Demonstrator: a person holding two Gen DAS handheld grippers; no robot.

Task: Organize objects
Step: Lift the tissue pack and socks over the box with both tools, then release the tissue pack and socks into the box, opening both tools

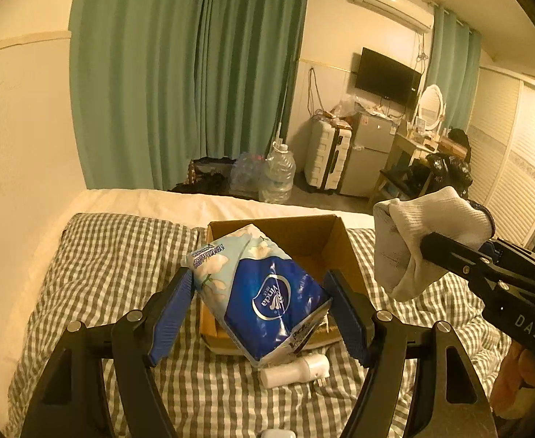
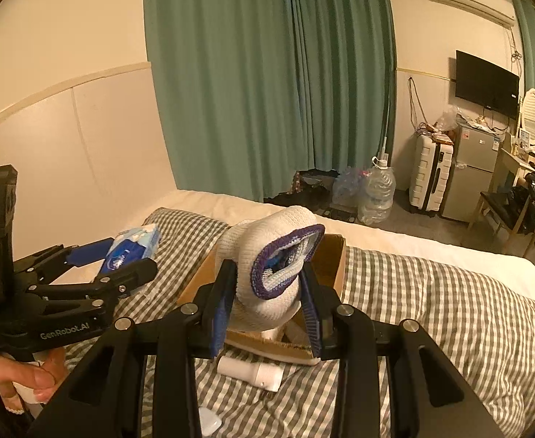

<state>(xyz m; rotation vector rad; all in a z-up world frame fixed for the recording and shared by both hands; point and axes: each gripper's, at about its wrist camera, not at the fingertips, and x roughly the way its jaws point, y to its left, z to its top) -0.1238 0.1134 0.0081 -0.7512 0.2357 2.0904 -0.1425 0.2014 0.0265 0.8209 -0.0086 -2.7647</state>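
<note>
My left gripper (image 1: 260, 292) is shut on a blue and white Vinda tissue pack (image 1: 263, 292) and holds it above an open cardboard box (image 1: 303, 233) on the bed. In the right wrist view the left gripper (image 2: 121, 259) holds the tissue pack (image 2: 132, 248) left of the box (image 2: 334, 266). My right gripper (image 2: 267, 292) is shut on a white sock with a purple cuff (image 2: 271, 266), above the box. In the left wrist view the sock (image 1: 413, 241) hangs to the right of the box.
A white plug-like device (image 1: 296, 368) lies on the grey checked blanket (image 1: 121, 255) in front of the box; it also shows in the right wrist view (image 2: 252, 372). A small white item (image 2: 209, 419) lies nearer. Past the bed stand water bottles (image 1: 278, 175), a suitcase (image 1: 327, 157) and a fridge (image 1: 369, 153).
</note>
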